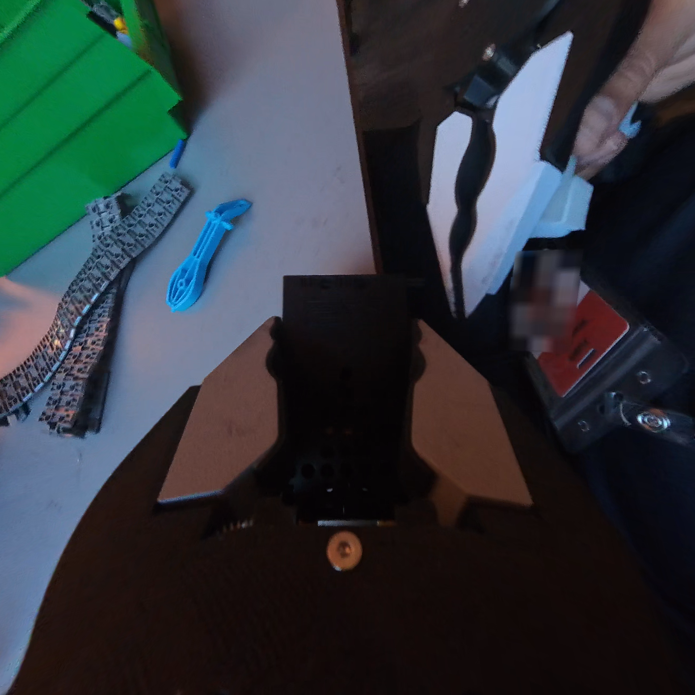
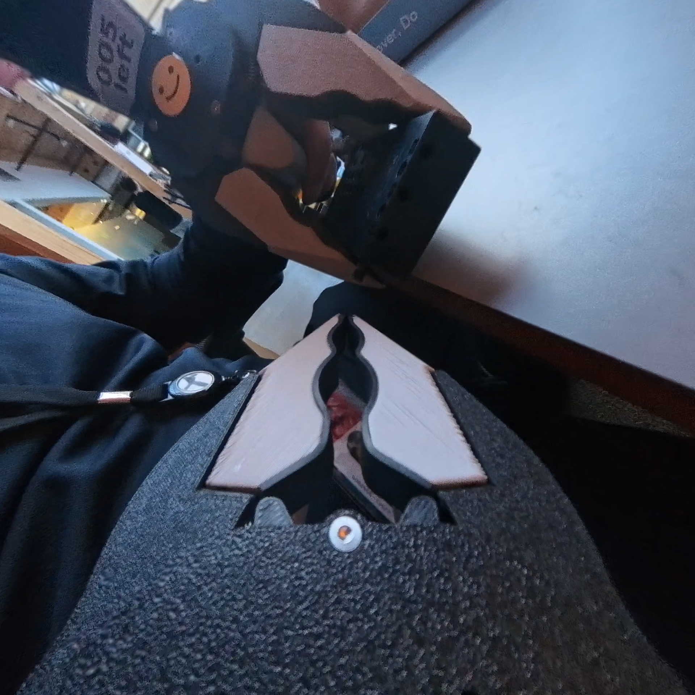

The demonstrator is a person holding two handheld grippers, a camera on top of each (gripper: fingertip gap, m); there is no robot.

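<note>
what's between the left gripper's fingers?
The left gripper is shut on a flat black block, also visible from the right wrist view. Anything under the block is hidden.

The left tool (image 1: pixel 344 338) is showing pale tan fingers (image 1: pixel 233 421) with wavy black inner edges on a black textured body fixed by a silver screw (image 1: pixel 344 552). The right tool (image 2: pixel 346 331) is looking alike. The person is wearing a dark navy sleeve (image 2: pixel 180 278) and a black lanyard (image 2: pixel 113 395).
</note>
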